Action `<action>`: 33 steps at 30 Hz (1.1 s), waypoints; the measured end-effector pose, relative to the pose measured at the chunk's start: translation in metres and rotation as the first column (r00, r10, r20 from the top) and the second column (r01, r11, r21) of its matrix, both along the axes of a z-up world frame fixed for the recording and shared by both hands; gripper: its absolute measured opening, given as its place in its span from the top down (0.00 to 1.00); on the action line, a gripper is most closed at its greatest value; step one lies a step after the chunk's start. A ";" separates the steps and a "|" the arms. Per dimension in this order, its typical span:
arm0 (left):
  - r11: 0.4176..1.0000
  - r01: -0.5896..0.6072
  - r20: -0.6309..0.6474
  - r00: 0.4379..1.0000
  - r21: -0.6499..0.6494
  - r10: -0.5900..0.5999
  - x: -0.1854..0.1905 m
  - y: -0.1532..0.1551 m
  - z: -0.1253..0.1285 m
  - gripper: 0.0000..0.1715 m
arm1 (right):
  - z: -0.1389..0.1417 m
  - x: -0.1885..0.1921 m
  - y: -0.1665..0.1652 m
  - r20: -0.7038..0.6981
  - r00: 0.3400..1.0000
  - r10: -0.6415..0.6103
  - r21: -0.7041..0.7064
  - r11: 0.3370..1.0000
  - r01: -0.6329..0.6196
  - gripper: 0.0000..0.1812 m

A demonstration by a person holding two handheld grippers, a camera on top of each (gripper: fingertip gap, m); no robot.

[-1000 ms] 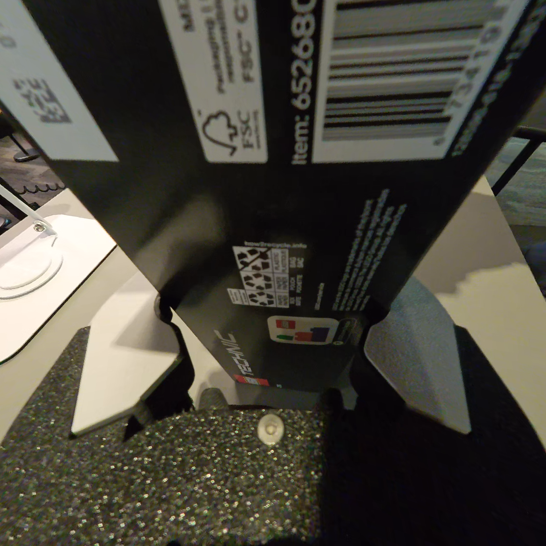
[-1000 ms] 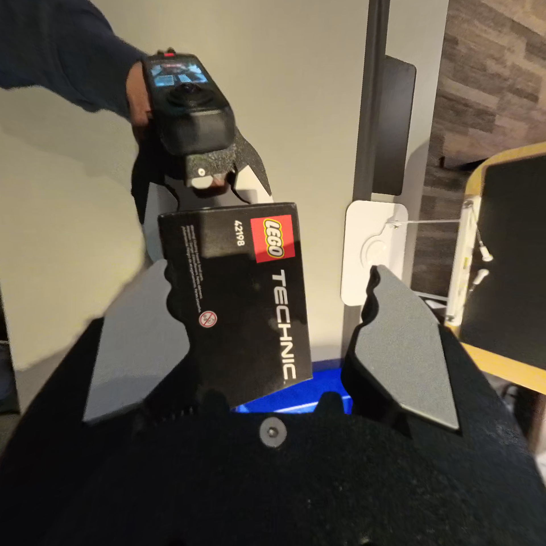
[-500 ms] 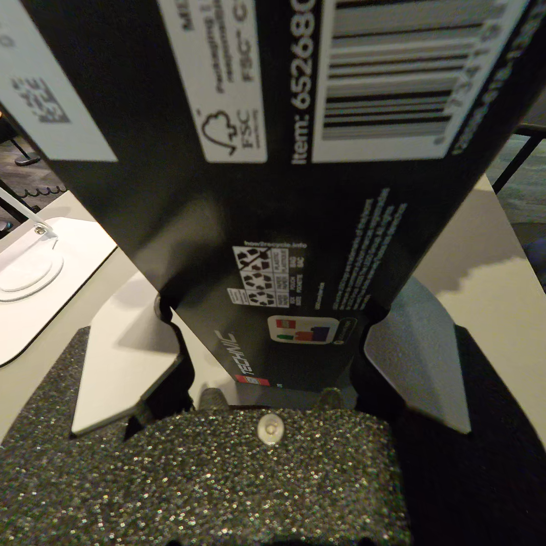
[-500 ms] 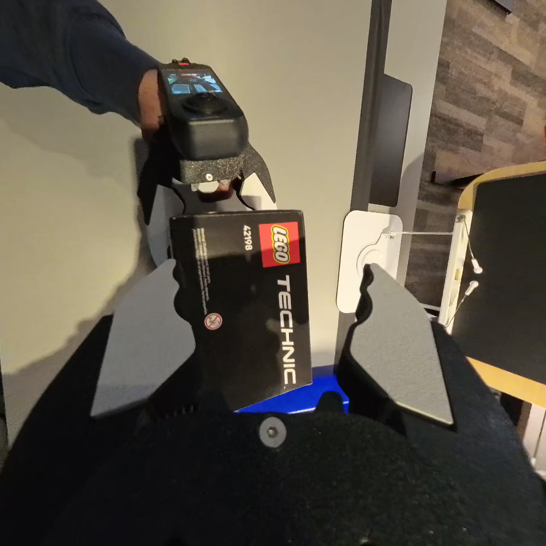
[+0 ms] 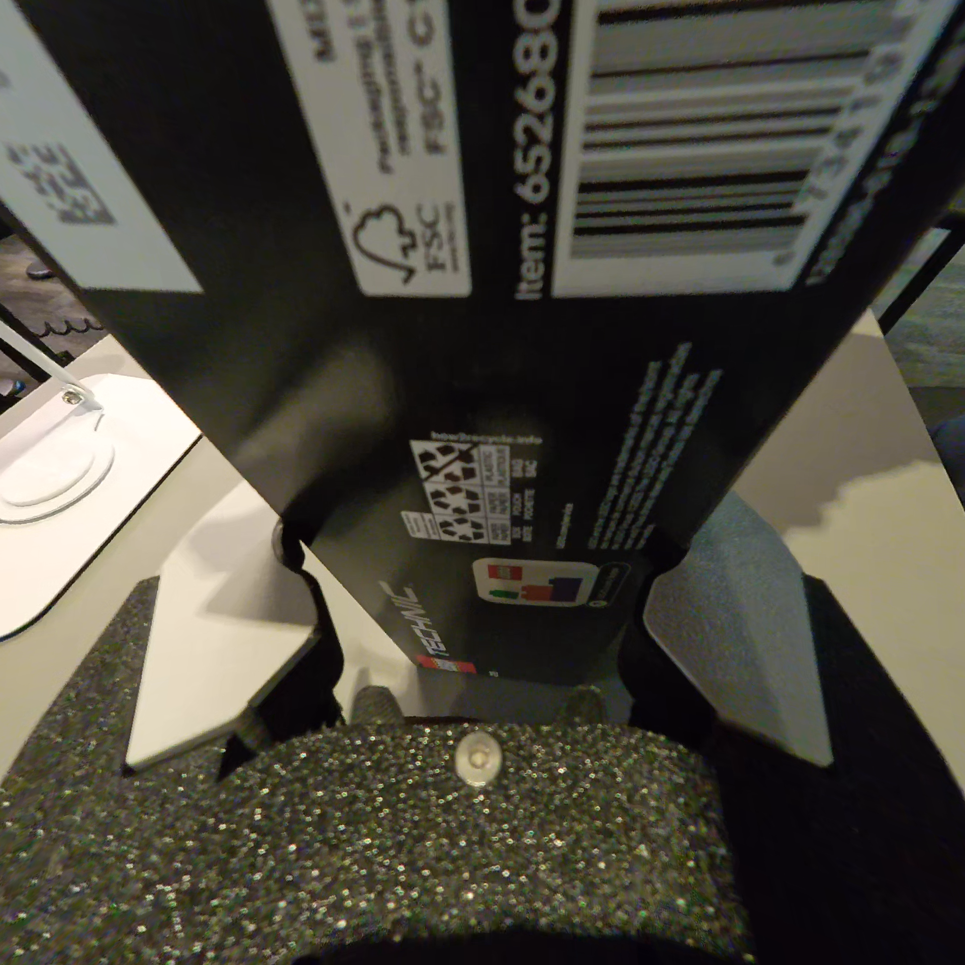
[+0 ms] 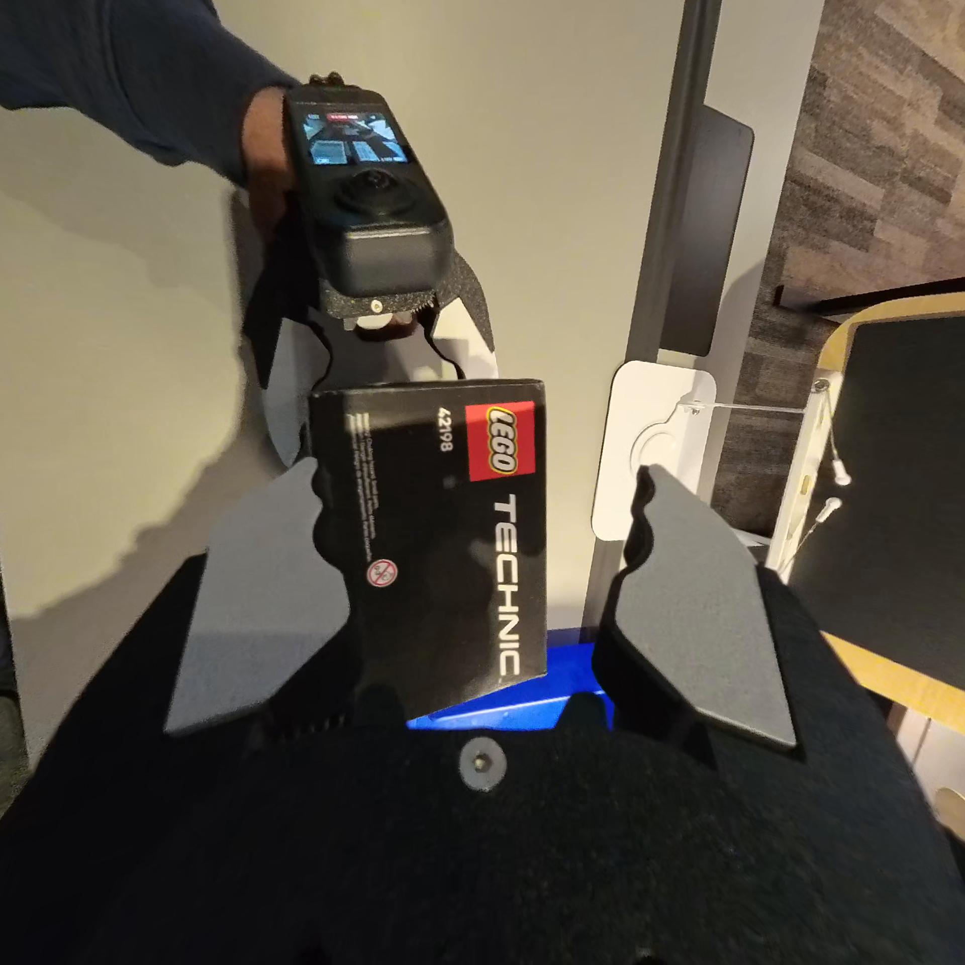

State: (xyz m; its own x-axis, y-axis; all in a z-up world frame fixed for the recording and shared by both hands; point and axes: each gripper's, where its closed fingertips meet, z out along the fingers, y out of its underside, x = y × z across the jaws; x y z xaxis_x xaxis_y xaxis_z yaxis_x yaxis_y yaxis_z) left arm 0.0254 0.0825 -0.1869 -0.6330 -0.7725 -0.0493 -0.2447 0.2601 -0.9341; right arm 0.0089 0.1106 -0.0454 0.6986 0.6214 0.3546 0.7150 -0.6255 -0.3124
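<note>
A black cardboard toy box (image 5: 470, 365) with white labels and a barcode fills the left wrist view. My left gripper (image 5: 478, 543) is shut on its near end, one finger on each side. In the right wrist view the same box (image 6: 433, 522), with a red logo, is held out by the left gripper (image 6: 397, 360), which a hand in a dark sleeve (image 6: 156, 78) carries. My right gripper (image 6: 478, 472) is open with the box's free end between its fingers. Its left finger (image 6: 261, 574) is at the box's edge. Its right finger (image 6: 694, 600) stands apart from the box.
A beige panel (image 6: 104, 365) lies behind. A dark post (image 6: 673, 209) runs beside a white plate (image 6: 652, 444) with a thin wire. A black board with a wooden rim (image 6: 898, 496) is at the right. Something blue (image 6: 522, 705) lies below the box. Spacing between my two grippers at the tips: around 15 centimeters.
The left gripper and the box have come slightly nearer to the right gripper. The left gripper's hold on the box is unchanged. The right gripper stays open.
</note>
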 end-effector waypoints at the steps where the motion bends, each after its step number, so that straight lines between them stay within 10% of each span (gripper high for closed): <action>1: 1.000 0.000 0.002 1.000 -0.002 0.000 0.000 0.000 0.000 0.21 | -0.001 -0.001 -0.001 -0.010 1.000 0.001 -0.008 1.000 -0.001 0.42; 22: 0.993 0.087 0.074 0.994 -0.082 -0.081 -0.009 -0.010 0.015 0.22 | -0.011 -0.015 -0.018 -0.211 0.977 -0.016 -0.055 0.998 0.005 0.47; 26: 0.992 0.070 0.129 0.990 -0.109 -0.056 -0.011 -0.006 0.030 0.26 | -0.008 -0.016 -0.020 -0.163 0.987 -0.004 -0.023 1.000 0.000 0.54; 30: 0.991 0.035 0.149 0.989 -0.128 -0.016 -0.008 -0.001 0.038 0.25 | -0.049 0.017 -0.034 0.161 0.987 -0.020 -0.137 0.990 0.043 0.33; 33: 0.993 0.012 0.149 0.989 -0.122 0.006 -0.004 0.000 0.036 0.26 | -0.048 0.014 -0.032 0.147 0.989 -0.031 -0.108 0.993 0.047 0.32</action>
